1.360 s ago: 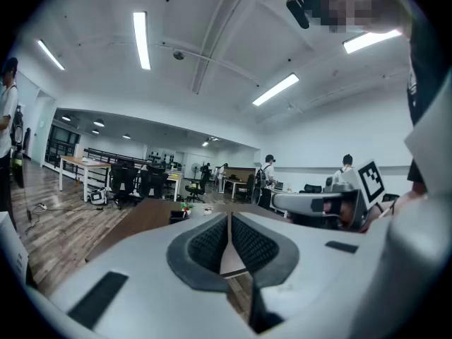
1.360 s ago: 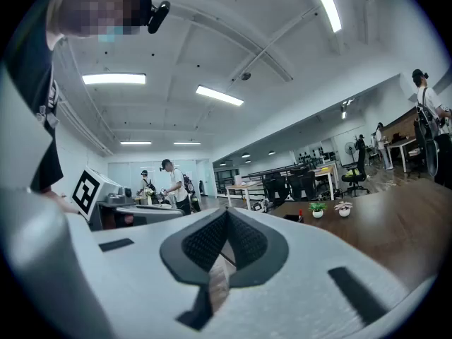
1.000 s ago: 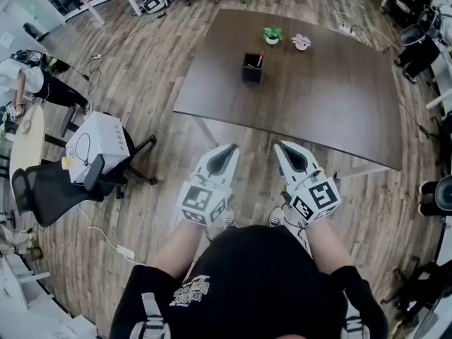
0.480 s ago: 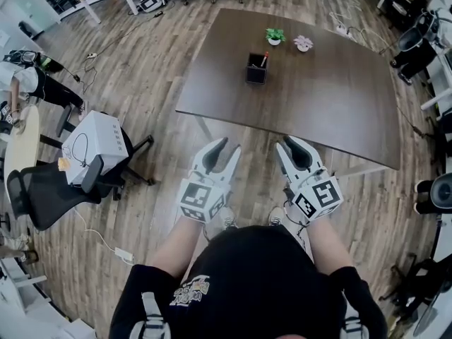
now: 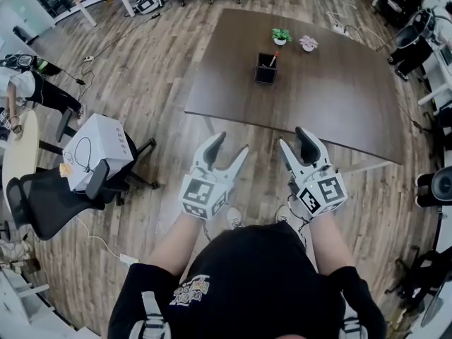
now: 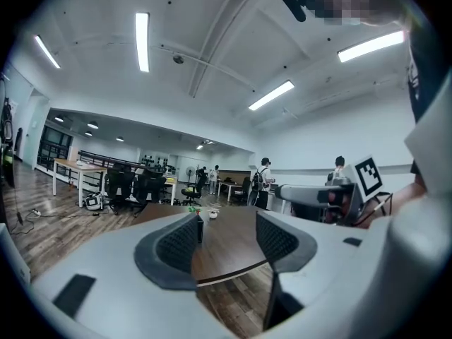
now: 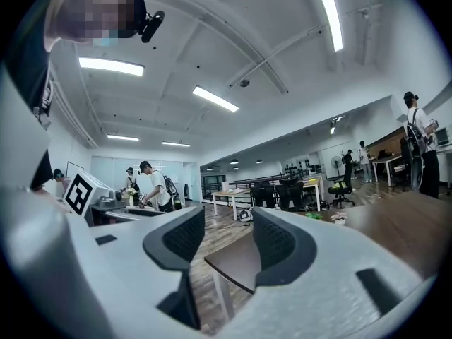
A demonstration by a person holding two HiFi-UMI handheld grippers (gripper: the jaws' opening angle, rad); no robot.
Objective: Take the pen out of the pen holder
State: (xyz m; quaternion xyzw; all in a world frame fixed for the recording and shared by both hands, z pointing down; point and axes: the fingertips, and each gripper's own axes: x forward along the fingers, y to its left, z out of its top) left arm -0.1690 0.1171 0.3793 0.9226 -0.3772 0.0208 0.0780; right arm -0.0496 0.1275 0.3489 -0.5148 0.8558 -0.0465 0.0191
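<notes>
While the person stands back from the table (image 5: 339,97), the head view shows the left gripper (image 5: 232,147) and the right gripper (image 5: 295,141) side by side over the wooden floor, just short of the table's near edge. Both point toward the table. Each one's jaws have just been opening and now stand wide apart with nothing between them. The pen holder (image 5: 265,71), a dark square cup, stands upright on the table's far half, well apart from both grippers. The pen (image 5: 273,58) leans out of its top, with its red end up. Two small pot plants (image 5: 281,37) sit beyond the holder, near the table's far edge.

In the left gripper view, the left gripper (image 6: 227,235) has its ribbed pads spread. Only the brown table top shows in the gap, and it touches neither pad. A dark shape at the edge of the left pad may be the holder, but I cannot tell.

In the right gripper view, the right gripper (image 7: 229,242) is likewise spread and empty. A near corner of the table and one white leg show through the gap.
</notes>
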